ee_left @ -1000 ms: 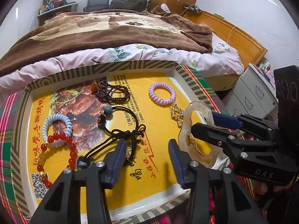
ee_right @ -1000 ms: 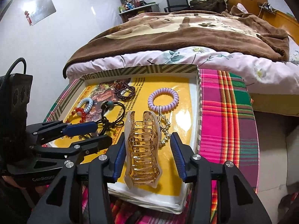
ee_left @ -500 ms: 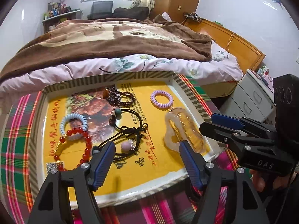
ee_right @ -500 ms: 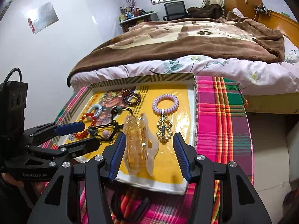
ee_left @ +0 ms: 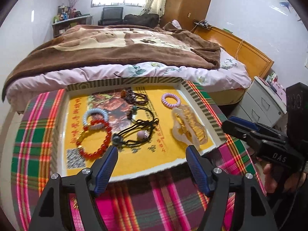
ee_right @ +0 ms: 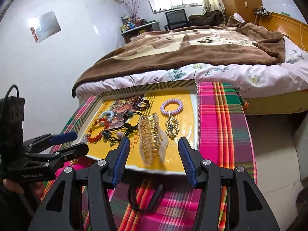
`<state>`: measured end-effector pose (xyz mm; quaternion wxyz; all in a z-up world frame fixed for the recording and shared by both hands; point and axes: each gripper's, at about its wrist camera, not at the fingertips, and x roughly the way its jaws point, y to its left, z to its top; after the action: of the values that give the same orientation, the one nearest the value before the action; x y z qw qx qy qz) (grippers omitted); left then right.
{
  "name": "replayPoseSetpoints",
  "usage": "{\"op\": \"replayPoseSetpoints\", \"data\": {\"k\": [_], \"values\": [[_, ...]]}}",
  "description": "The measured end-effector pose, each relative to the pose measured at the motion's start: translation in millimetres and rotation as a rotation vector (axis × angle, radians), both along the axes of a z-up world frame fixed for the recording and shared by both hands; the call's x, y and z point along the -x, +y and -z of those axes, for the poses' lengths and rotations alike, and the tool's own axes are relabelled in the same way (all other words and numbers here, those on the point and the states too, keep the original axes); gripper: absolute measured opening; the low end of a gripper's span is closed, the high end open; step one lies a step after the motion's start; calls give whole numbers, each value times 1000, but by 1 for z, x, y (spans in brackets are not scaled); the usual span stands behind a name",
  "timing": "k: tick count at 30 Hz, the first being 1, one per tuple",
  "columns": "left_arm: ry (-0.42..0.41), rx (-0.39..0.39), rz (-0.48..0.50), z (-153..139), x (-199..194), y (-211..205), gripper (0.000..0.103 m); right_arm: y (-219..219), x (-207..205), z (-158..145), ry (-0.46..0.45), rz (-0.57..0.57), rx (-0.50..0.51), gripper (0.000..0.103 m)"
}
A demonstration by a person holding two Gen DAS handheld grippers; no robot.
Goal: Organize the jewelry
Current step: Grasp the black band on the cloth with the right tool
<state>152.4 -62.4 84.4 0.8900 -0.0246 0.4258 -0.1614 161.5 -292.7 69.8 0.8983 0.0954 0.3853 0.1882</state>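
A yellow-lined tray (ee_left: 123,81) on the plaid cloth holds the jewelry. An amber hair claw (ee_left: 189,127) lies on its side at the tray's right; the right wrist view shows this hair claw (ee_right: 152,134) just beyond my fingertips. Also in the tray are a purple coil tie (ee_left: 171,100) with a gold charm (ee_right: 171,128), a dark bead bracelet (ee_left: 135,97), a blue coil tie (ee_left: 95,118), a red bead bracelet (ee_left: 94,140) and black hair ties (ee_left: 138,130). My left gripper (ee_left: 151,152) hangs over the tray's near edge, jaws opening and empty. My right gripper (ee_right: 154,142) is open and empty.
A loose black hair tie (ee_right: 144,200) lies on the plaid tablecloth (ee_right: 221,127) in front of the tray. A bed with a brown blanket (ee_left: 119,50) stands just behind the table. A white drawer cabinet (ee_left: 263,104) is at the right.
Both grippers have drawn back and up from the tray. The hair claw that stood between my right fingers now lies in the tray ahead of them. The left jaws have widened.
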Motion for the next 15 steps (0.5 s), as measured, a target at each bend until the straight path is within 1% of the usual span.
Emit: {"op": "replayPoseSetpoints", "data": {"k": [5, 9, 12, 15], "values": [[-16, 13, -26, -3, 21, 16, 78, -4, 23, -1, -16, 33, 6, 53], [-45, -3, -68, 0, 44, 35, 81, -6, 43, 5, -20, 52, 2, 53], [-36, 21, -92, 3, 56, 51, 81, -6, 52, 18, 12, 56, 26, 53], [-38, 27, -112, 5, 65, 63, 82, -3, 56, 30, 42, 52, 60, 53]]}}
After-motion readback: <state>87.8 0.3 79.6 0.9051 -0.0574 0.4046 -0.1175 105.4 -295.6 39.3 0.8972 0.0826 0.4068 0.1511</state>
